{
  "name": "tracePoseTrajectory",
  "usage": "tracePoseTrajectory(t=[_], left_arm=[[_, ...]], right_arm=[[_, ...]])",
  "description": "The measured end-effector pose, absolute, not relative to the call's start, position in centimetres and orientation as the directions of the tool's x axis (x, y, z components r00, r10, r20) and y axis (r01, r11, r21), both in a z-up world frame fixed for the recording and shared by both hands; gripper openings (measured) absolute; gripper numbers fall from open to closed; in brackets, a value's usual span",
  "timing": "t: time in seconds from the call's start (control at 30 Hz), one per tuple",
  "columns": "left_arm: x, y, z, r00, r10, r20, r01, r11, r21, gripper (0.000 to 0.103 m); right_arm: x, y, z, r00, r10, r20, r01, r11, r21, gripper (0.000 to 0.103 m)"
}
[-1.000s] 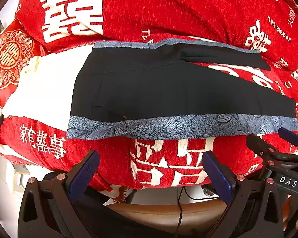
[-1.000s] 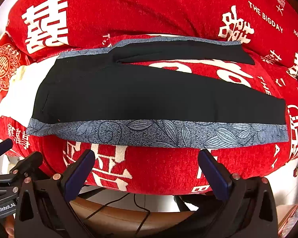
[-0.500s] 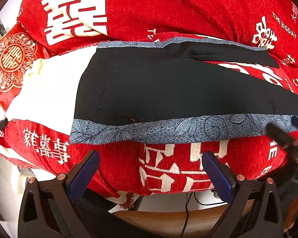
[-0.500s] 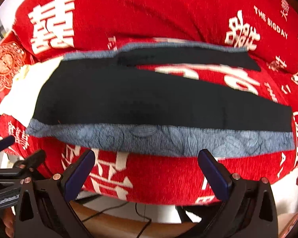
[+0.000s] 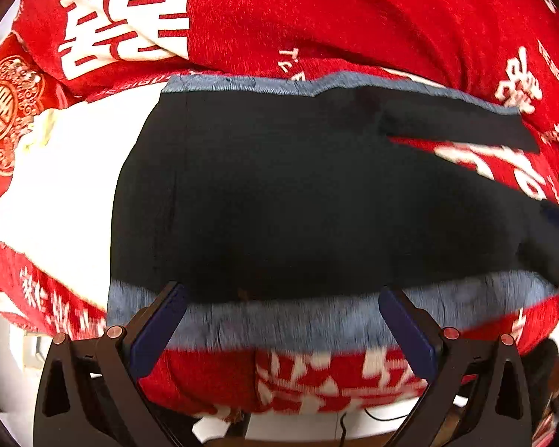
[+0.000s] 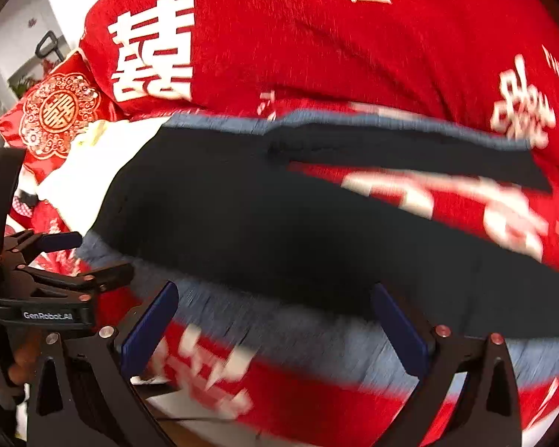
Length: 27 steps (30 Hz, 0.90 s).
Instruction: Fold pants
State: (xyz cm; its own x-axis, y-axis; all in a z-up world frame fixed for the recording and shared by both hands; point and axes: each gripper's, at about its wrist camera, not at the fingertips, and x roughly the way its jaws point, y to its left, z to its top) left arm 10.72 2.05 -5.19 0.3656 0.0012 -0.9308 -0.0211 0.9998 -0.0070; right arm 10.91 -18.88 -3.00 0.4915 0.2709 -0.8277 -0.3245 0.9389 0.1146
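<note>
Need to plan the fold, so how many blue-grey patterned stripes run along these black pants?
2. One blue-grey stripe runs along the near edge of the black pants, just ahead of the open left gripper; the other stripe lines the far edge. None hidden, apparently.

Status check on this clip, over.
Left gripper and right gripper open, empty, at near blue hem. Black pants flat on red blanket, unfolded. Nothing in the way.

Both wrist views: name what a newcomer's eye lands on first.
The black pants with a blue-grey patterned side stripe lie spread across the middle. Under and behind them is a bright red blanket with large white characters. Both grippers, left and right, hang open at the pants' near edge.
</note>
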Motion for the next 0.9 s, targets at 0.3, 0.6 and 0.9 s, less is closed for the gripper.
tracePoseTrajectory(t=[0.3,0.6,0.9], left_arm=[[18.6,3.9,-7.5,0.325,-0.023,-0.945,-0.053,0.998,-0.042,0.103],[22.4,5.1,-10.8,0.282,-0.035,-0.959,-0.063,0.996,-0.055,0.103],[23.4,4.9,-12.1,0.288,-0.042,-0.957,-0.033,0.998,-0.053,0.103]], right_arm=[[26.4,-16.8,-0.7,0.435,0.455,-0.777,-0.613,0.782,0.114,0.103],[37.0,-10.3,-7.6,0.232,0.477,-0.848,-0.818,0.567,0.095,0.101],[41.8,-4.6,-13.9,0.026,0.416,-0.909,-0.919,0.368,0.142,0.096]])
